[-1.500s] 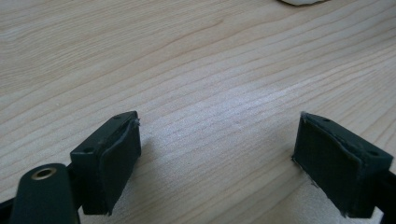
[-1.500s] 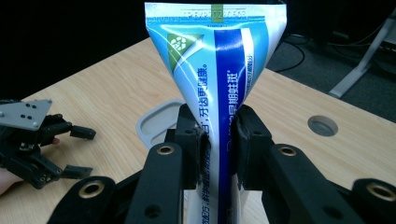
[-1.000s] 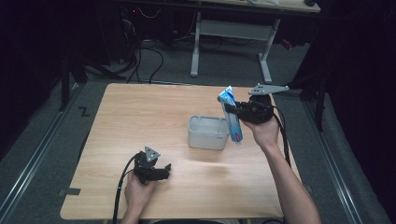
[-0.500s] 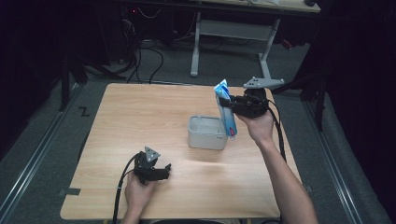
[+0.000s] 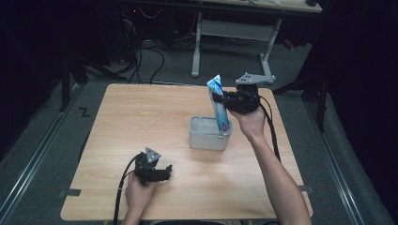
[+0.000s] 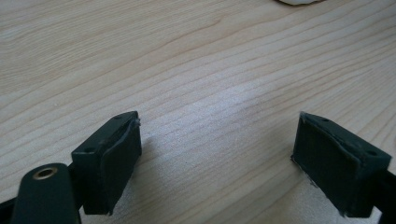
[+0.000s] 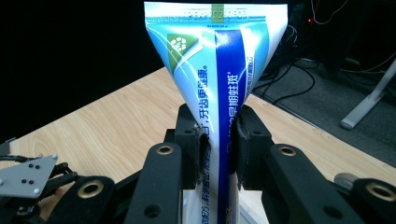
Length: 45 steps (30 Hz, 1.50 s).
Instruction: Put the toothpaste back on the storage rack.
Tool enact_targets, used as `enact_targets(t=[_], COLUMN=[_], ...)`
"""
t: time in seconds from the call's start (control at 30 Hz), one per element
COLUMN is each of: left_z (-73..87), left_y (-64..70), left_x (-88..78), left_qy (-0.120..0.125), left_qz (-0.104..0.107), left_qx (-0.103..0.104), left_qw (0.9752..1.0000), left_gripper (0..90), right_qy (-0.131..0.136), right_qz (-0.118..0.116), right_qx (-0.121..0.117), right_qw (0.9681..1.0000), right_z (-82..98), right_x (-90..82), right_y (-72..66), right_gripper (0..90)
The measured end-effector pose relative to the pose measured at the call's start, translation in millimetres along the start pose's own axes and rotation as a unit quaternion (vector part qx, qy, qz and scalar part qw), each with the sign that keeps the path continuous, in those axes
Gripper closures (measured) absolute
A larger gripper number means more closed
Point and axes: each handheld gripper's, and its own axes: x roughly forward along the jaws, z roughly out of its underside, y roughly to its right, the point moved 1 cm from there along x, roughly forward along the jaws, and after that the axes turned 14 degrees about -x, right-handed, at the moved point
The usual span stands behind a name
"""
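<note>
Since a second ago the tube point(image 5: 219, 105) has swung from a slant beside the box to nearly upright, its lower end now inside the box at the right-hand wall; the left hand has stayed put.

Largest first: the wooden bench point(image 5: 136, 122) carries a small grey box point(image 5: 202, 138) near its middle, open at the top. A person's right forearm reaches in from the bottom edge to the right gripper point(image 5: 224, 100), which holds the tube above the box. The left gripper point(image 5: 159, 172) rests low on the bench near the front edge, well apart from the box.

The tube looks like toothpaste: light, soft-walled and glossy, so likely to dent and slide if pinched hard. Its flat crimped end points up and is stiffest, but the grip sits mid-body, where the fill gives some bulk to bite on.

In the right gripper view the right gripper point(image 7: 219, 140) has its jaws narrowed onto the tube point(image 7: 217, 70), pressing its sides inward. In the left gripper view the left gripper point(image 6: 217, 154) stands wide apart, holding nothing, with bare wood between.
</note>
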Motion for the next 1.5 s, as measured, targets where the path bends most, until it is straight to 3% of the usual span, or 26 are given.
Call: enact_targets(t=[0.57, 0.97, 1.5], left_z=[0.1, 0.1, 0.1], left_y=[0.1, 0.1, 0.2], left_x=[-0.1, -0.2, -0.1], left_qy=[-0.001, -0.001, 0.0], left_qz=[0.001, 0.001, 0.001], left_qx=[0.001, 0.001, 0.0], left_qw=[1.0, 1.0, 1.0], left_gripper=[15.5, 15.6, 15.6], right_qy=[0.003, -0.002, -0.028], right_qz=[0.004, 0.014, 0.018], right_qx=[-0.011, -0.012, -0.011], right_qw=[0.9999, 0.9998, 0.9994], right_z=[-8.8, 1.9, 20.4], right_x=[22.5, 36.3, 46.4], right_y=[-8.1, -6.8, -5.3], right_gripper=[73.7, 73.5, 73.7])
